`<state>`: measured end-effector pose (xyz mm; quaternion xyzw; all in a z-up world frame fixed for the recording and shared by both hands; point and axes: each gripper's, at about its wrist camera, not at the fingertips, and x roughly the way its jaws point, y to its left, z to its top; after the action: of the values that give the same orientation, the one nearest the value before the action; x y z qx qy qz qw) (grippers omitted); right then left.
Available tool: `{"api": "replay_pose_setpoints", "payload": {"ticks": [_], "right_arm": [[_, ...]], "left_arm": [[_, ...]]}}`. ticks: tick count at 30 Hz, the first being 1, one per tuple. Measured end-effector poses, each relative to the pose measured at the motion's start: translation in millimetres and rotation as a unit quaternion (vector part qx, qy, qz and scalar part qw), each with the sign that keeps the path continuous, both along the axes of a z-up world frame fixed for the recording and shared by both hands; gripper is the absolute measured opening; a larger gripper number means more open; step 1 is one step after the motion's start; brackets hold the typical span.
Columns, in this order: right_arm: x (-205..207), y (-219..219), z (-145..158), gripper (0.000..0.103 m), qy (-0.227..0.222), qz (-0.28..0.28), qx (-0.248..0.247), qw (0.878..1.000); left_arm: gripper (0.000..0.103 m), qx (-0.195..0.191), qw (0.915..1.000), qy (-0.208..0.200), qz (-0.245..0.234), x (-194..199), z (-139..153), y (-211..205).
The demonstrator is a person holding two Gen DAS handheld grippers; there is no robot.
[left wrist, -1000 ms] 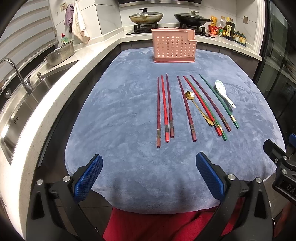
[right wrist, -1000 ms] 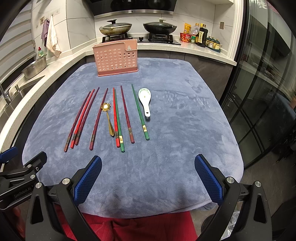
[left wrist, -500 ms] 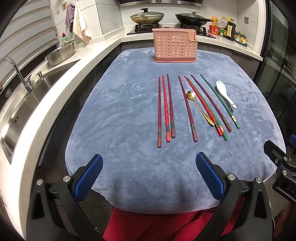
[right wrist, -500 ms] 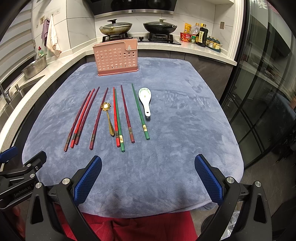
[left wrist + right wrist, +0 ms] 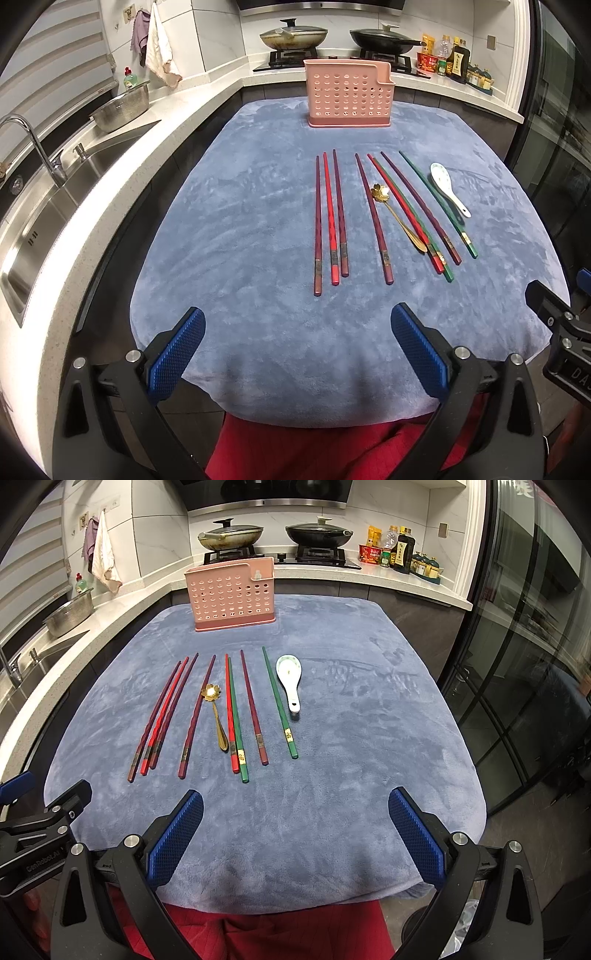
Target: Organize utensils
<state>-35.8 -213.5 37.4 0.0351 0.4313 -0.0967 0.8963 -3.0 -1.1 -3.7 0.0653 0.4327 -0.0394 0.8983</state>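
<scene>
holder [image 5: 232,598] interior – unseen | bottles [image 5: 400,552] labels – too small | right gripper [image 5: 561,332] – cut off

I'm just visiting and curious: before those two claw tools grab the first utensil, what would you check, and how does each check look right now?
1. Left gripper open, holding nothing: ok.
2. Right gripper open, holding nothing: ok.
3. Pink utensil holder upright on the blue cloth: ok.
4. Holder's inside free: cannot tell, hidden from both views.
5. Chopsticks lying apart enough to pinch singly: not ok, the leftmost three nearly touch.
6. White spoon and gold spoon unobstructed: ok.
</scene>
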Motion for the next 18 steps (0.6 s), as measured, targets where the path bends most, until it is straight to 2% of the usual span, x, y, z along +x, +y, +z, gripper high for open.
{"api": "replay_pose_setpoints", "payload": {"ticks": [13,18], "right_arm": [[3,-1,0,0.096,0.002,-0.003,0.001,1.0],[7,-8,-7,0.096,0.012,-0.009,0.006,1.0]], "left_arm": [[0.096,-0.005,1.0,0.001,0.007,4,-2,2],[0.096,-0.032,0.9986,0.024,0.036,21,-15,19]]}}
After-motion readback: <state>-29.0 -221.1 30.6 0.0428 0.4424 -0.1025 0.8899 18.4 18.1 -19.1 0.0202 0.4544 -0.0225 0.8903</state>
